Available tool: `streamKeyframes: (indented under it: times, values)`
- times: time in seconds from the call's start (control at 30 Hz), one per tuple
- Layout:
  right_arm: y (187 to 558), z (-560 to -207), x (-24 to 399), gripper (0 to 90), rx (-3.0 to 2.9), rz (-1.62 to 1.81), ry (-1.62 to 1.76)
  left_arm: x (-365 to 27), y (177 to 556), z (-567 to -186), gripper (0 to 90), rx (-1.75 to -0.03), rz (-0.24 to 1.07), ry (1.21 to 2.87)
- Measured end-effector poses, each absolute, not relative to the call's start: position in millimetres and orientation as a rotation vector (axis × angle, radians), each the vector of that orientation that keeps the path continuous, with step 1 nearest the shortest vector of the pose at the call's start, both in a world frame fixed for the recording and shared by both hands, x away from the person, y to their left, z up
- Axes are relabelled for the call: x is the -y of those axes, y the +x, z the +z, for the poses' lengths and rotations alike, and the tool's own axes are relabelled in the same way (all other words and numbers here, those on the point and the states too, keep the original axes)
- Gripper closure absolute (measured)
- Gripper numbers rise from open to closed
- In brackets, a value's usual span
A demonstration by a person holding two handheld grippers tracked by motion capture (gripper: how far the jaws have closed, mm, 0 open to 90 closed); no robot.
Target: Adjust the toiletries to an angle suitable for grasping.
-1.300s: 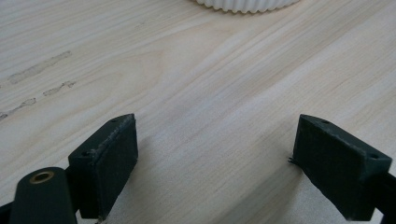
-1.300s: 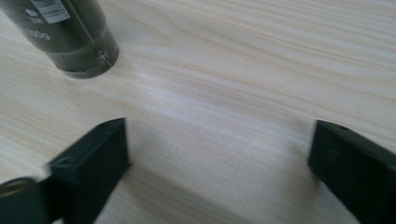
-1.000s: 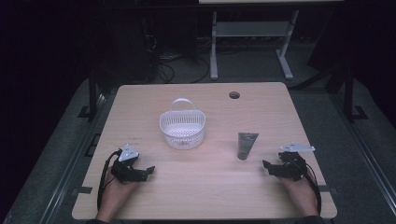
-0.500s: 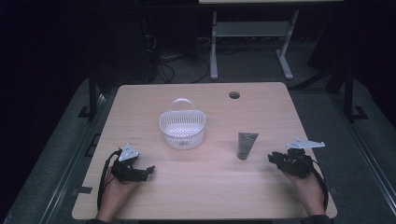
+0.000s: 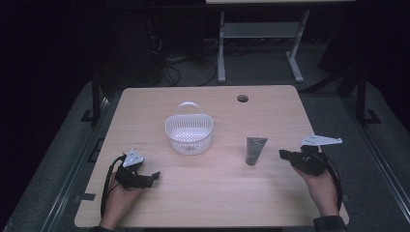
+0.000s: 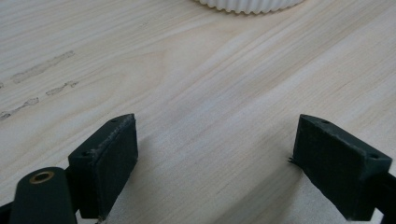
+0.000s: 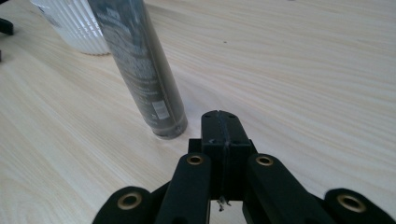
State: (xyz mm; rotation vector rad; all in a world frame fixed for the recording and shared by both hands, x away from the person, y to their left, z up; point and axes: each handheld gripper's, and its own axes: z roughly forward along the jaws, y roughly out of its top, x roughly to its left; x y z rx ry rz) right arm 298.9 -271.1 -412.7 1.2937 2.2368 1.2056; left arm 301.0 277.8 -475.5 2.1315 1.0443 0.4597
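Right gripper (image 5: 285, 154) hovering near the table's right edge, jaws having just been closing and now pressed fully together with nothing between them, as seen in the right gripper view (image 7: 219, 122). Pointing leftward toward the dark grey tube (image 5: 254, 150), tips just short of it and not touching. Tube lying flat on the wooden table (image 5: 290, 203) right of centre, cap end toward the person, flat crimped end toward the far edge; in the right gripper view showing as a dark cylinder (image 7: 137, 65) just left of and beyond the closed jaws. Left gripper (image 5: 153, 176) resting low at the table's near left, held in the left hand (image 5: 118, 203), jaws standing wide apart over bare wood and holding nothing, pads (image 6: 109, 154) clear of any object. White slotted basket (image 5: 188, 131) with raised handle sitting upright near the table's centre, well apart from both grippers, left of the tube; ribbed wall (image 6: 247, 4) appearing at the top of the left gripper view. Right hand (image 5: 321, 191) gripping its tool from behind, grey three-cornered plate (image 5: 320, 140) on top.
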Motion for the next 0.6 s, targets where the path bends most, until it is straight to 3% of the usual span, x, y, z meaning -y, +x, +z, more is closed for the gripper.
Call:
streamKeyframes:
  times: [0.6]
  values:
    - [326,-391,255,89.7,-2.266,1.249,1.222,-278,301,-475,13.1,-1.044,0.46,2.132]
